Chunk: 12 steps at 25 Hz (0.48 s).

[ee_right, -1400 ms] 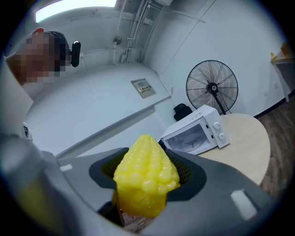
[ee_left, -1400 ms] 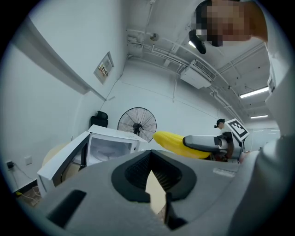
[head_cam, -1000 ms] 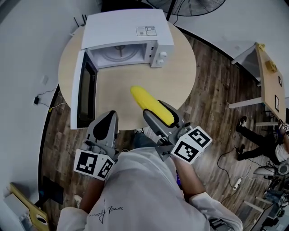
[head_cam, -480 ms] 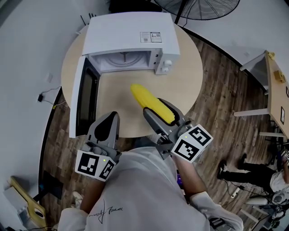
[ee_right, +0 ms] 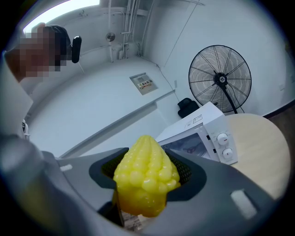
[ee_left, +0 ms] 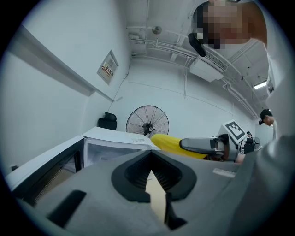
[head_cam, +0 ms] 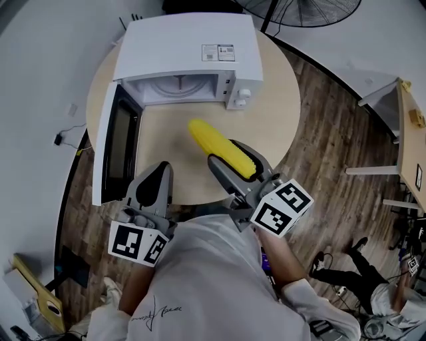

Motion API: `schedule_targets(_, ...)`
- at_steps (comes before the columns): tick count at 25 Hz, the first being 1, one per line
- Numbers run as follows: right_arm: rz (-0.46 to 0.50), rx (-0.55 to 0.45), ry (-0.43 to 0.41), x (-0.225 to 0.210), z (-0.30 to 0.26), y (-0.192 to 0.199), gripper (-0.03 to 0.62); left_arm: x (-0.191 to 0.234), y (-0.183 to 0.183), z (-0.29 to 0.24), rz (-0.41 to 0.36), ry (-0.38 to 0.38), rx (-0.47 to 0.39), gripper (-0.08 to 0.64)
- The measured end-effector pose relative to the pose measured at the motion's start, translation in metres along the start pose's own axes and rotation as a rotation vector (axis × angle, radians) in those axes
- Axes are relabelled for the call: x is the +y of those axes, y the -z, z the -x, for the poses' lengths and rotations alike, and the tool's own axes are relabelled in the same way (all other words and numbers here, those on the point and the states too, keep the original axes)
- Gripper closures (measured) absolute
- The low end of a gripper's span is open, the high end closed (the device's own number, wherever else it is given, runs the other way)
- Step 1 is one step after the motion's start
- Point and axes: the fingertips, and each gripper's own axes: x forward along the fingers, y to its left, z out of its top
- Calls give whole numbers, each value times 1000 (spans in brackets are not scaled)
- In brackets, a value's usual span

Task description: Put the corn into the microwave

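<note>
A yellow corn cob sticks out forward from my right gripper, which is shut on its rear half above the round beige table. In the right gripper view the corn fills the space between the jaws, tip pointing left of the microwave. The white microwave stands at the table's far side, its door swung wide open to the left and its cavity showing a turntable. My left gripper hovers at the table's near edge beside the door, shut and holding nothing; the left gripper view shows the microwave ahead.
A standing fan is behind the table. Wooden floor surrounds it, with a white wall close on the left. Another table stands at the right, and a person is at the lower right.
Both grippers have edged forward toward the microwave, the right one carrying the corn a little further over the table. Neither grip has changed.
</note>
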Motion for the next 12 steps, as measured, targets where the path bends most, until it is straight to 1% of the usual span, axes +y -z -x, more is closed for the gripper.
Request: schedule_targets(12,-6,-8,29,-22,-11,-4,331,10,5,-10,21,-15,13,566)
